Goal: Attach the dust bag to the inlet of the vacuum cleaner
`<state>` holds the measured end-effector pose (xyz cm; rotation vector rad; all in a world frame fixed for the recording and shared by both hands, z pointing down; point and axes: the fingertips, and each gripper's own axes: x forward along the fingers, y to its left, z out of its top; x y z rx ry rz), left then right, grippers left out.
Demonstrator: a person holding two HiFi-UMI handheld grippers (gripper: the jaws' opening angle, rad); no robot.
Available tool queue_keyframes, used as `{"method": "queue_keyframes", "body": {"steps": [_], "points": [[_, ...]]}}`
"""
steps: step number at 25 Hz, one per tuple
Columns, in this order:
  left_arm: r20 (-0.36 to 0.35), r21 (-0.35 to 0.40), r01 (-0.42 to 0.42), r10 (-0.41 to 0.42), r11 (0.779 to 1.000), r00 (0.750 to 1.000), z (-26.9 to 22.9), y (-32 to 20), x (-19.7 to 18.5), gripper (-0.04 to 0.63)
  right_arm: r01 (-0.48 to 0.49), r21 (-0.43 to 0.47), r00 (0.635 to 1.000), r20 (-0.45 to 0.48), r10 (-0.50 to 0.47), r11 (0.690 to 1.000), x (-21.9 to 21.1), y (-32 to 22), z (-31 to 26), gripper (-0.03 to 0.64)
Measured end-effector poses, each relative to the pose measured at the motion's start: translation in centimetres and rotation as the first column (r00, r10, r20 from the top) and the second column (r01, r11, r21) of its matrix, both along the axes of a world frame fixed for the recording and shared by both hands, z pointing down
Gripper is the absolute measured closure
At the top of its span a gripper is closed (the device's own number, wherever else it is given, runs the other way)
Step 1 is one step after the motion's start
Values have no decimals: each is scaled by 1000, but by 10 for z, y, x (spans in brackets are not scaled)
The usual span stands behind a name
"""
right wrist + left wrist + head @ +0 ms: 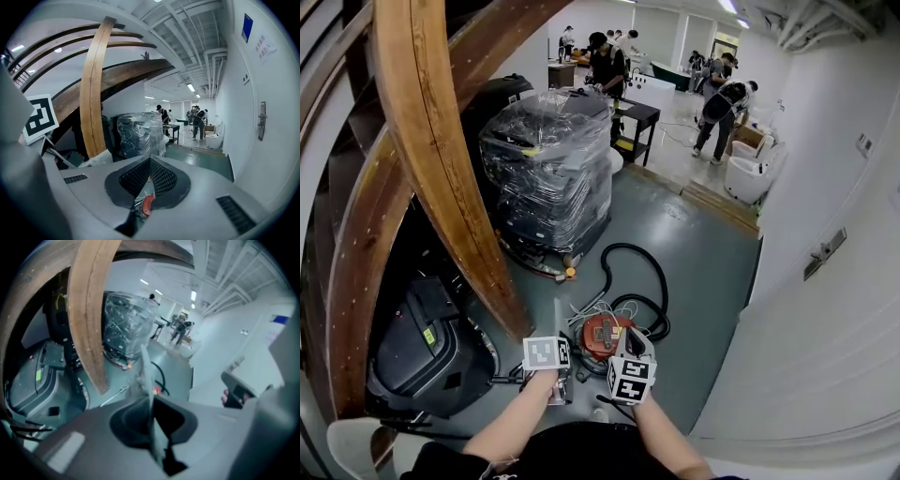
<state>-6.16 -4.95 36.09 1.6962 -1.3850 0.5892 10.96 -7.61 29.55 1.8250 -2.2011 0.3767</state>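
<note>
My left gripper [151, 404] is clamped on the dust bag [144, 371], a thin pale sheet seen edge-on that sticks out past the tips. My right gripper [150, 161] has its jaws together, empty. The red vacuum cleaner [598, 336] is on the floor just ahead of both grippers, below them.

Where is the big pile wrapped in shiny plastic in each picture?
Head view: the wrapped pile is in the upper middle.
Left gripper view: it is up and left of centre.
Right gripper view: it is near the centre.
Shared landmark: the curved wooden beam stands just left of it every time.
</note>
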Motion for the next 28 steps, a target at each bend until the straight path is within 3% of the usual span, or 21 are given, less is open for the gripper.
{"method": "queue_keyframes", "body": {"steps": [14,28], "points": [[13,-47,70,-70,996,997,20,-79,14,577,40,-64,999,-11,-41,997,32,-85,26,623],[41,-153,130,-125,980,991,60,-57,-5,577,119,-178,992,-17,-124,977,18,-87,73,623]]}}
